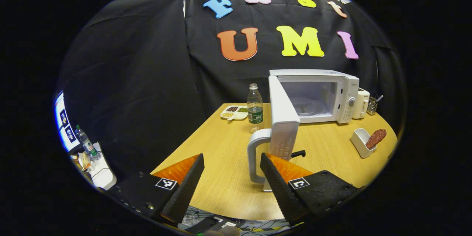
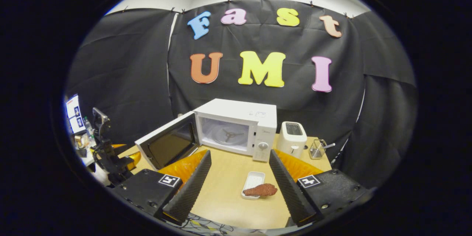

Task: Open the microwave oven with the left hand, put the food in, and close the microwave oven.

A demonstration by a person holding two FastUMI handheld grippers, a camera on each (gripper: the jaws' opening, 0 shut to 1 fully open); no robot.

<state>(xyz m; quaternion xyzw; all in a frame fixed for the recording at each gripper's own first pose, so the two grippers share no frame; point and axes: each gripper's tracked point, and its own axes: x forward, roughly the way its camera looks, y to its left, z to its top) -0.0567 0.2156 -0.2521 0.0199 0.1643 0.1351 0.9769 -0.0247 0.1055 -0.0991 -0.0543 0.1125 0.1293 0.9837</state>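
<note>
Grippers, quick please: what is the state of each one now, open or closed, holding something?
Left gripper: open, holding nothing; the microwave door handle stands between its fingers, not clamped.
Right gripper: open, holding nothing; the food lies ahead on its tray.

Left gripper (image 1: 230, 182) and right gripper (image 2: 239, 188) look alike — black screw-studded blocks at lower frame, square black-and-white markers, orange panels behind ridged, tapering fingers, perhaps foam-lined.
</note>
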